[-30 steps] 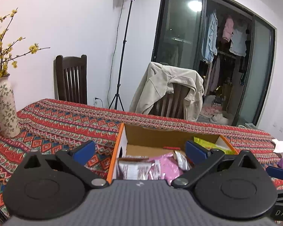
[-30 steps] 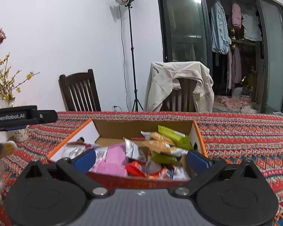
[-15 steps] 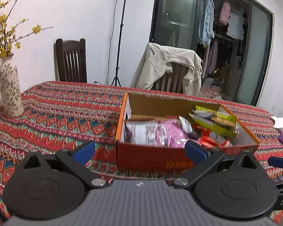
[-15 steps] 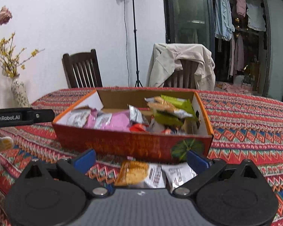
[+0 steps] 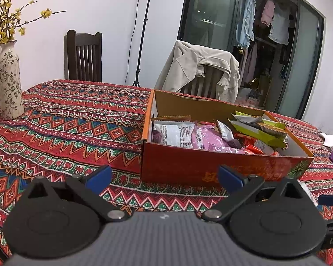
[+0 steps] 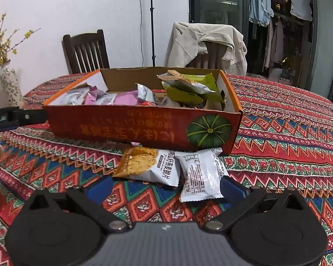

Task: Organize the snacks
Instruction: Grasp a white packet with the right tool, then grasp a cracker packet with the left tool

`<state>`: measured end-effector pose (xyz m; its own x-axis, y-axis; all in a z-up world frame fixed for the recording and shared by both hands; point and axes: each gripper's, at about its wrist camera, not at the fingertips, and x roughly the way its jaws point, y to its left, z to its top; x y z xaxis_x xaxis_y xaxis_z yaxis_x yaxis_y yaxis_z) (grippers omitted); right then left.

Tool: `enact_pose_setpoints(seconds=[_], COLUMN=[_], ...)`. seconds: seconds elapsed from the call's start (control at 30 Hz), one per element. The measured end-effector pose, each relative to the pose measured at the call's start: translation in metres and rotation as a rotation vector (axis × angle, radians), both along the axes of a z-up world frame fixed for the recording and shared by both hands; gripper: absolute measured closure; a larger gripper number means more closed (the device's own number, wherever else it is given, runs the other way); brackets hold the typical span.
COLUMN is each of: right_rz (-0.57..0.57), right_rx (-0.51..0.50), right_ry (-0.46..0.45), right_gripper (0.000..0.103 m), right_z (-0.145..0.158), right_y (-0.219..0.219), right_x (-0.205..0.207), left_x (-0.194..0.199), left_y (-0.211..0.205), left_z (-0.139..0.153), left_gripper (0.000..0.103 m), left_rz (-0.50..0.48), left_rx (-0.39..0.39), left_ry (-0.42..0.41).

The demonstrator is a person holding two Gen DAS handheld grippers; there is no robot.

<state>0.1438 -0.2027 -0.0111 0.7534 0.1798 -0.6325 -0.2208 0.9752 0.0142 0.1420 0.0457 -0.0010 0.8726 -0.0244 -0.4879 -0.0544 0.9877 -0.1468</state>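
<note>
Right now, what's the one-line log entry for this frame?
left gripper: open, empty | right gripper: open, empty | snack box: full | two packets: on tablecloth, before box

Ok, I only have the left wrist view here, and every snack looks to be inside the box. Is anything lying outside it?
Observer: Yes. The right wrist view shows two on the tablecloth in front of the box: an orange-and-white packet and a white packet.
Operator: Is the right gripper holding either?
Observer: No. The right gripper is open, and both packets lie ahead of it, not gripped.
</note>
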Motion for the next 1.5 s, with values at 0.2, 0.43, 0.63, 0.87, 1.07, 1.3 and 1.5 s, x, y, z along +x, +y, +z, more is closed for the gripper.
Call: enact_pose_setpoints(seconds=[0.2,0.43,0.63,0.87,1.07,1.3,1.5], right_rz=[-0.043,-0.080,-0.043,-0.038,-0.082,-0.134,-0.127], right_rx=[-0.021,0.000,0.046,0.080,0.106,0.134,0.142], right_ry=[0.003,0.052,0.038,0.002,-0.075,-0.090,-0.098], right_gripper=[0.000,0.014,0.036,0.061,0.061,0.061,0.061], right_z=[-0.001,-0.012,-0.019,-0.017,-0.006,0.000,0.011], right_y=[-0.012,-0.032,-0.037,-0.043,-0.054,-0.068,-0.076], right_x=[0.018,0.045,0.046,0.037,0.024,0.023,0.020], left_x=[0.001,0.004,0.005,0.010,0.015,0.024,0.034], left_y=[0.005,0.007,0.006,0.000,-0.020,-0.072,-0.115], left_z=[-0.003,-0.005,-0.010,-0.015,-0.009,-0.003,-0.005], left_gripper=[0.000,0.000,0.000,0.000,0.000,0.000,0.000], left_rz=[0.007,0.009,0.012,0.012,0.003,-0.036,-0.065], left_rx=[-0.025,-0.033,-0.024,-0.017,0.015,0.037,0.039], left_ry=[0.009,0.022,0.035,0.066,0.106,0.123,0.154])
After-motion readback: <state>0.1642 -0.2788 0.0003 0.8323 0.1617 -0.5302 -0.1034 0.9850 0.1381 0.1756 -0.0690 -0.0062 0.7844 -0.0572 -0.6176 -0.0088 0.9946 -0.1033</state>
